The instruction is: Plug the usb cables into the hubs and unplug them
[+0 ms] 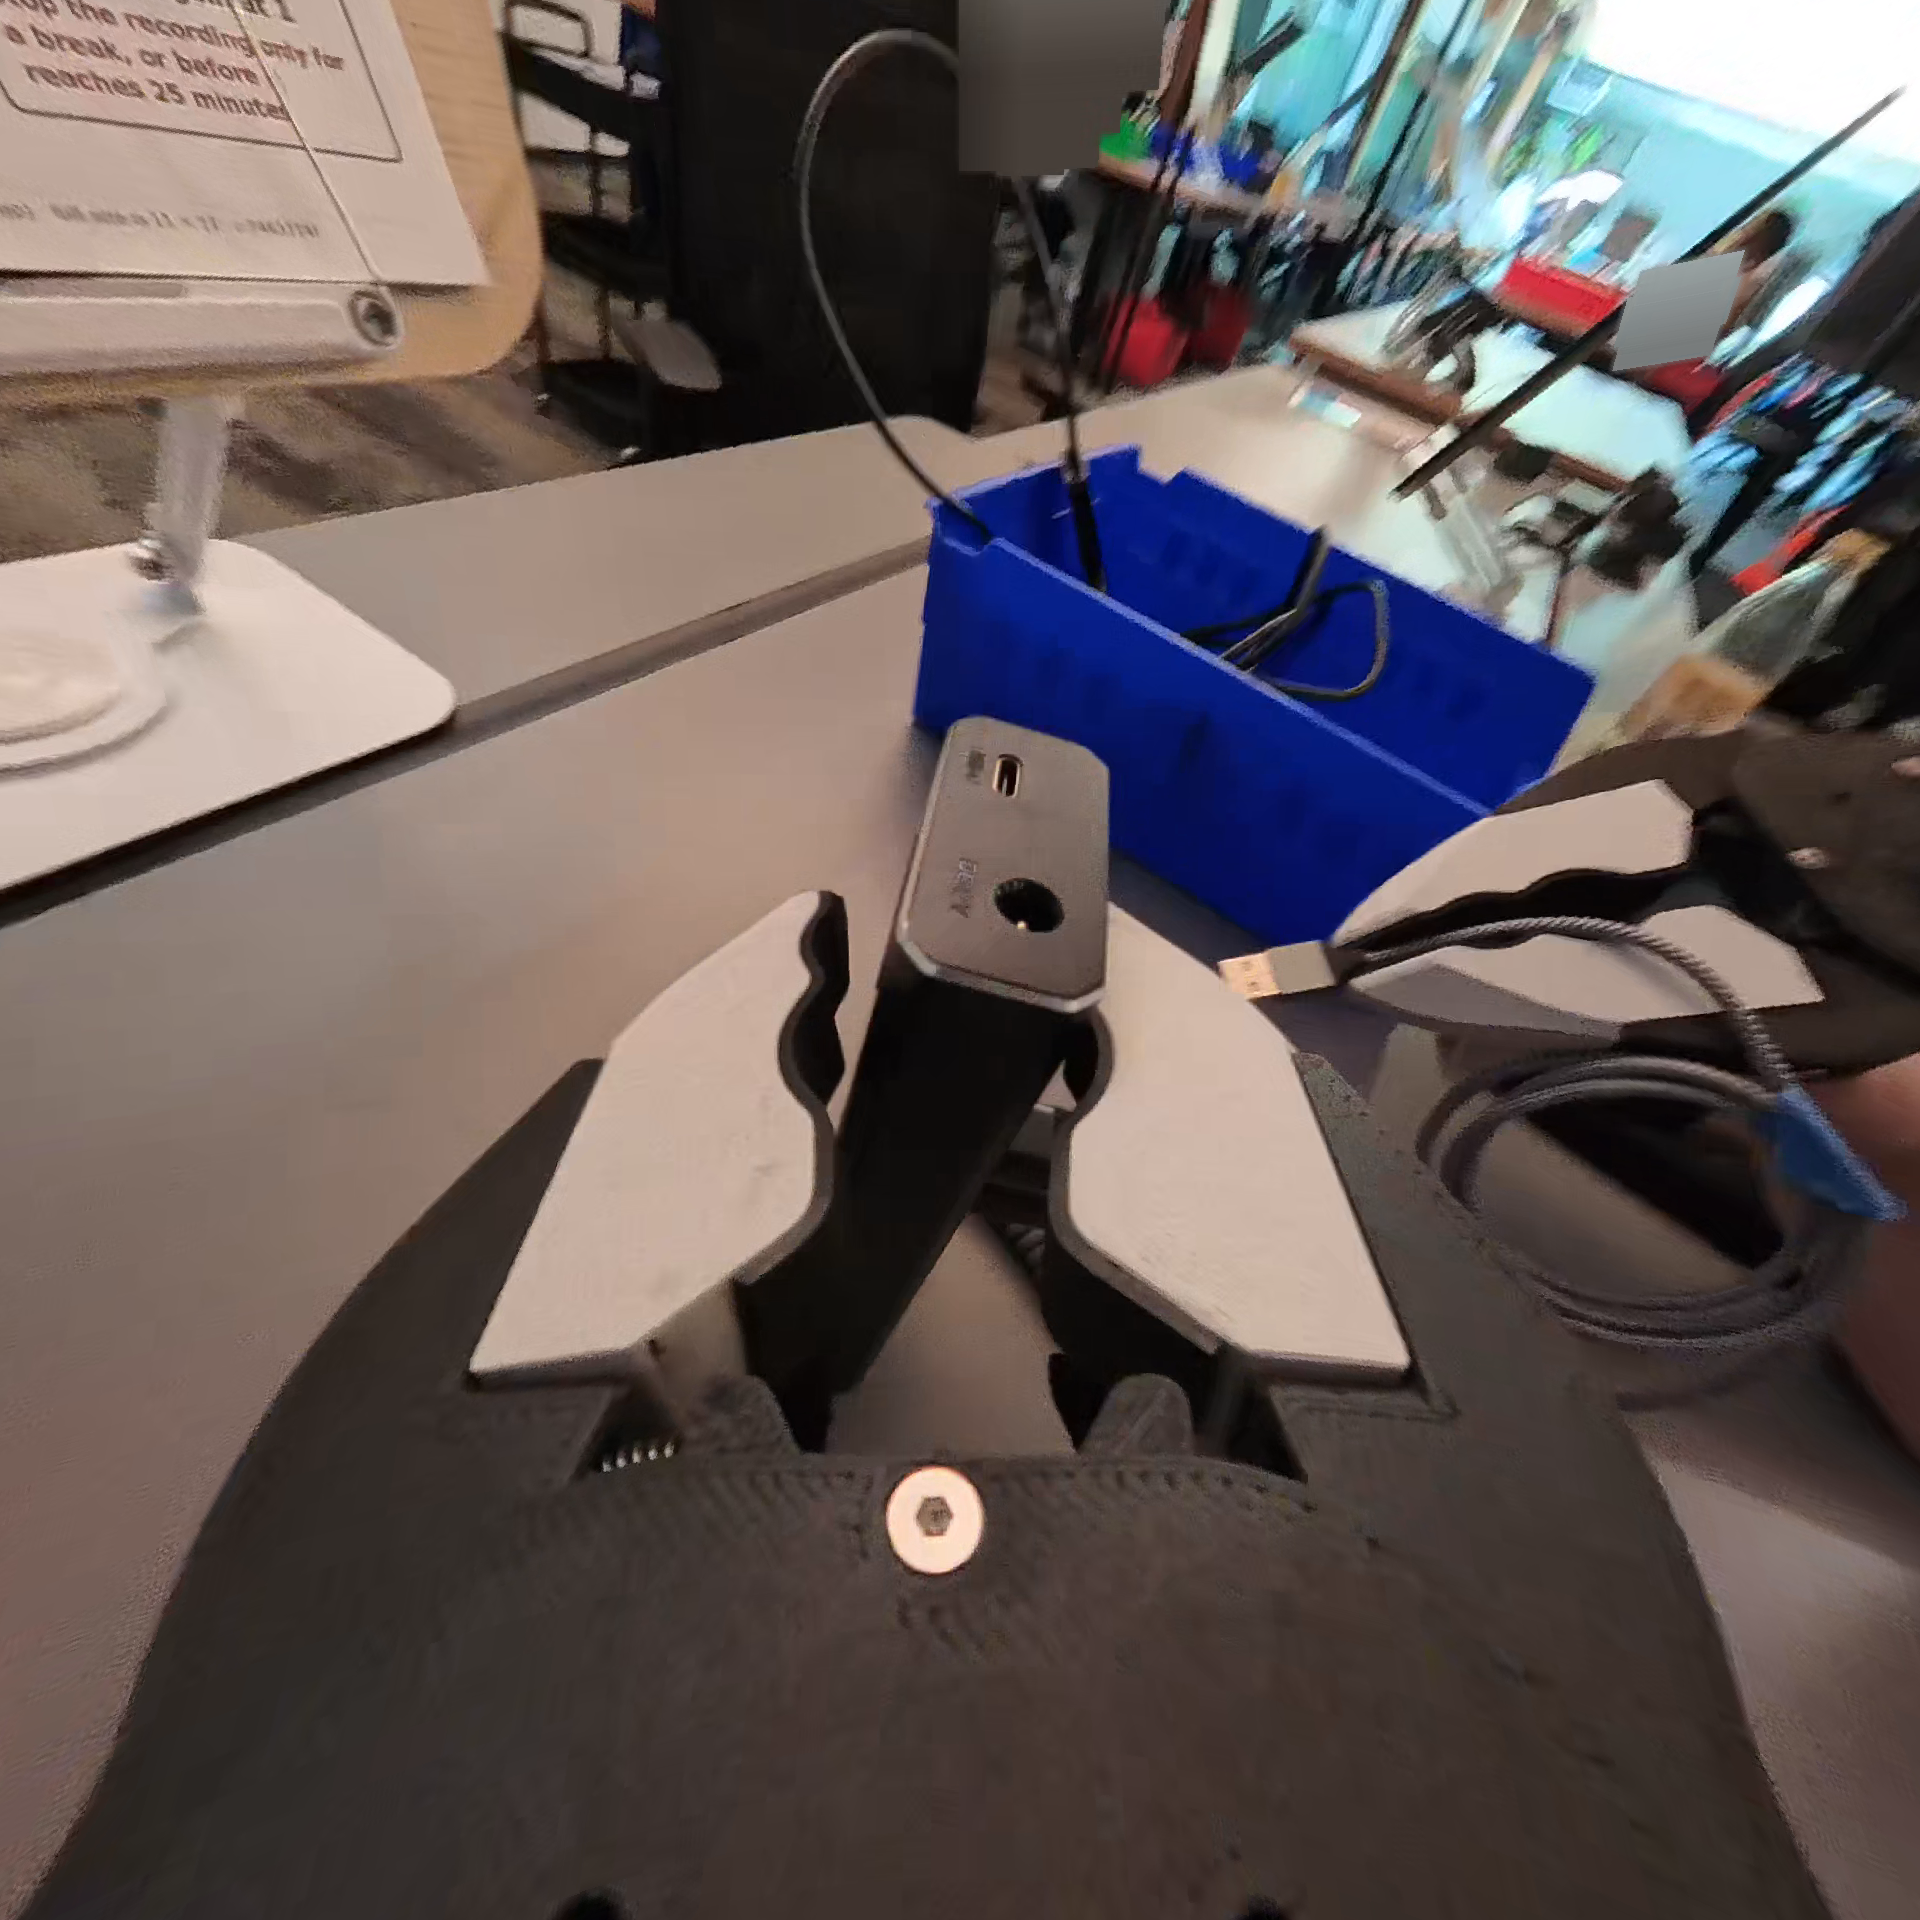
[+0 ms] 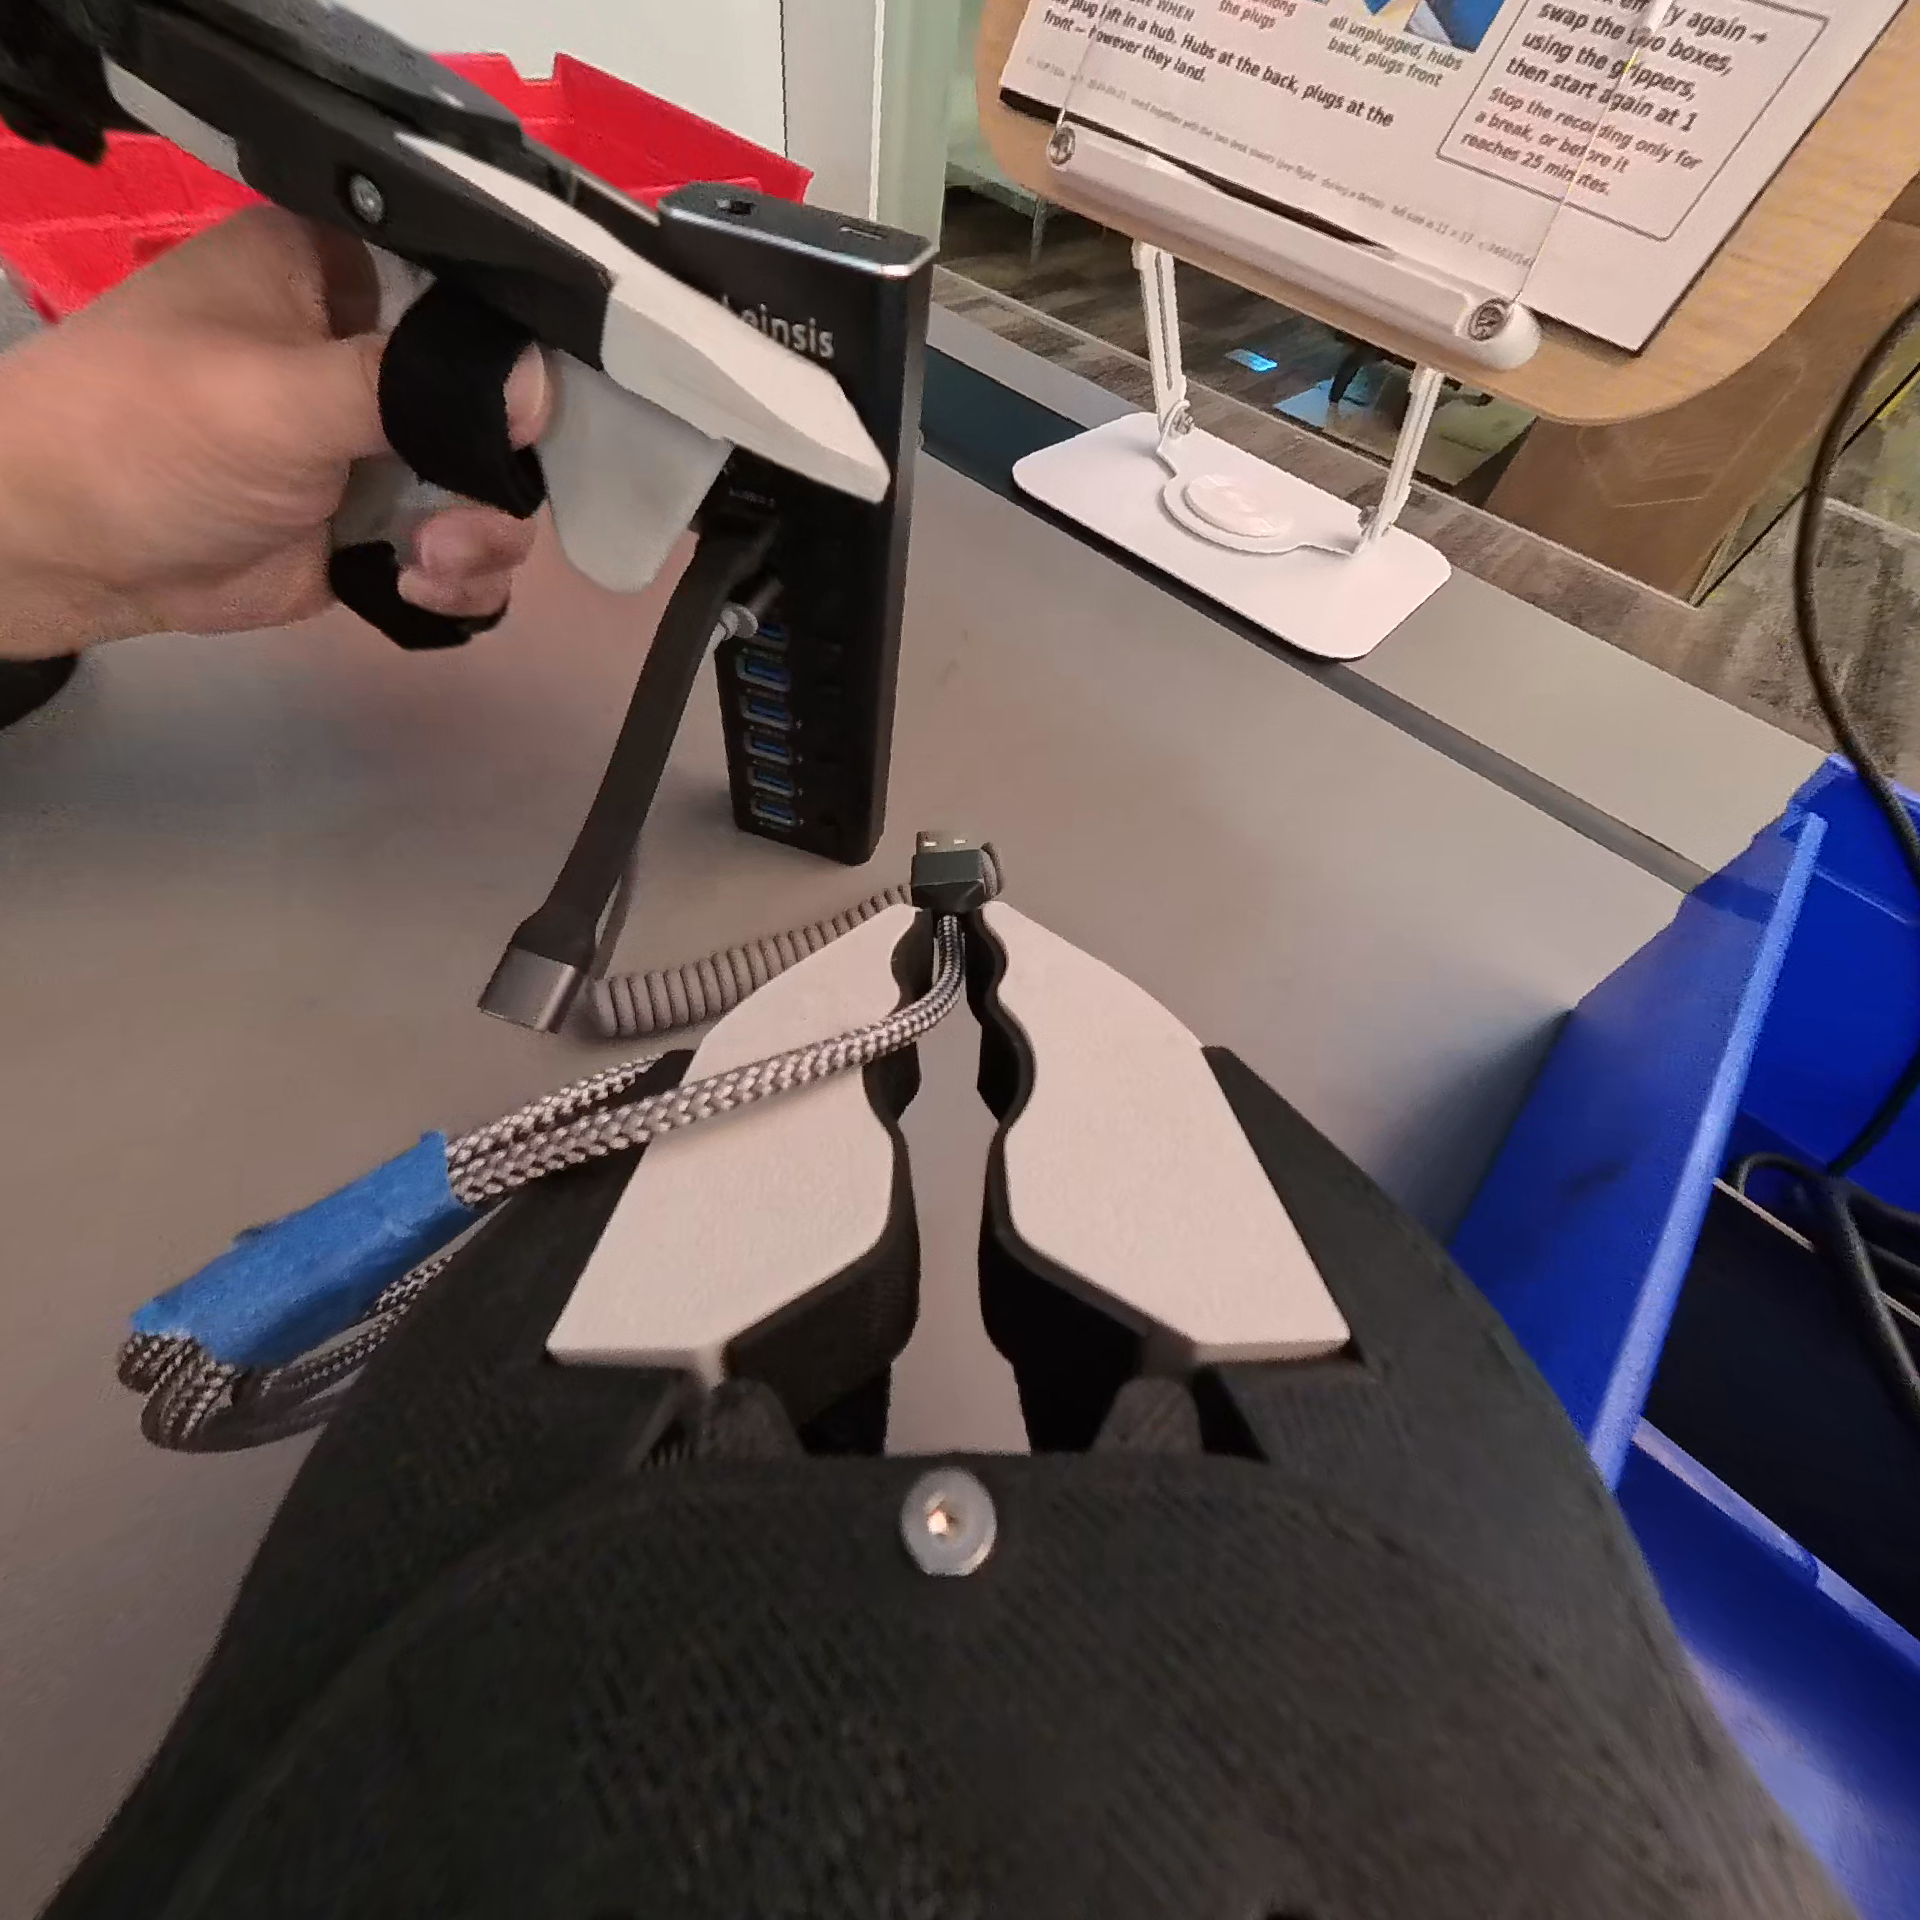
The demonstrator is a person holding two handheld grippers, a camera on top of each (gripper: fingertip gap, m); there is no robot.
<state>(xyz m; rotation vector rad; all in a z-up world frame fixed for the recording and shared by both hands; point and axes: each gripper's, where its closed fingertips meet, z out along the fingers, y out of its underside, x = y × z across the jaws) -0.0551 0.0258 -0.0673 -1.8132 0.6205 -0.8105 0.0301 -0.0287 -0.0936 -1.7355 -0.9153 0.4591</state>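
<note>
My left gripper (image 1: 961,971) is shut on a tall black USB hub (image 1: 1003,862) and holds it upright on the grey table. In the right wrist view the hub (image 2: 847,520) shows a column of blue ports, with a flat black cable (image 2: 634,769) and a coiled grey cable (image 2: 727,971) plugged near its top. My right gripper (image 2: 951,914) is shut on a braided USB cable (image 2: 790,1060) just behind its black plug (image 2: 945,868), which points at the hub's lower ports, a short way off. The plug (image 1: 1278,971) also shows right of the hub.
A blue bin (image 1: 1247,727) with black cables stands behind the hub; it is at the right in the right wrist view (image 2: 1714,1143). A white document stand (image 2: 1236,530) with a paper sheet is at the back. A red bin (image 2: 623,114) sits at the far left. My hands' fingertips stand some 11 cm from each other.
</note>
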